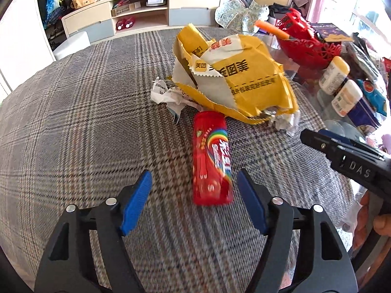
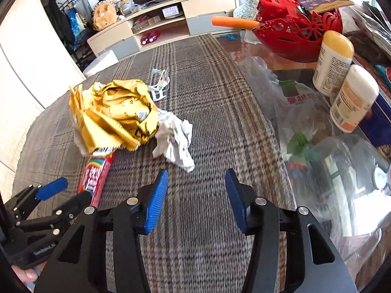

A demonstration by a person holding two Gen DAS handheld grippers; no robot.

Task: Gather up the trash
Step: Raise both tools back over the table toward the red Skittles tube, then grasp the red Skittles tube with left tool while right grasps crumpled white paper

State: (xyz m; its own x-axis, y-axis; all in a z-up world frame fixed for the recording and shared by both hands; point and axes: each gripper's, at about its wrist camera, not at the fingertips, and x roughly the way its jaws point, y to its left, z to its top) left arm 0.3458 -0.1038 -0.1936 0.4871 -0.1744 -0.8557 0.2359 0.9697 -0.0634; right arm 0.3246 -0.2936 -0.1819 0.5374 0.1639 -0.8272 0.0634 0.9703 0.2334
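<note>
A red candy tube (image 1: 211, 161) lies on the plaid tablecloth (image 1: 85, 122), its near end between the blue pads of my left gripper (image 1: 194, 178), which stands open without touching it. Behind the tube sit a crumpled yellow paper bag (image 1: 244, 78) and crumpled white paper (image 1: 166, 92). In the right wrist view my right gripper (image 2: 196, 173) is open over bare cloth, with nothing between its fingers. The white paper (image 2: 176, 144) is just ahead of it, and the yellow bag (image 2: 114, 112) and tube (image 2: 97, 178) are to its left. The left gripper (image 2: 78, 189) shows at lower left.
On the glass part of the table to the right lie a clear plastic bag (image 2: 305, 112), two white bottles (image 2: 332, 63) and a red openwork basket (image 2: 293, 39) with an orange stick (image 2: 234, 23). A small clear plastic piece (image 2: 158, 85) lies farther back on the cloth.
</note>
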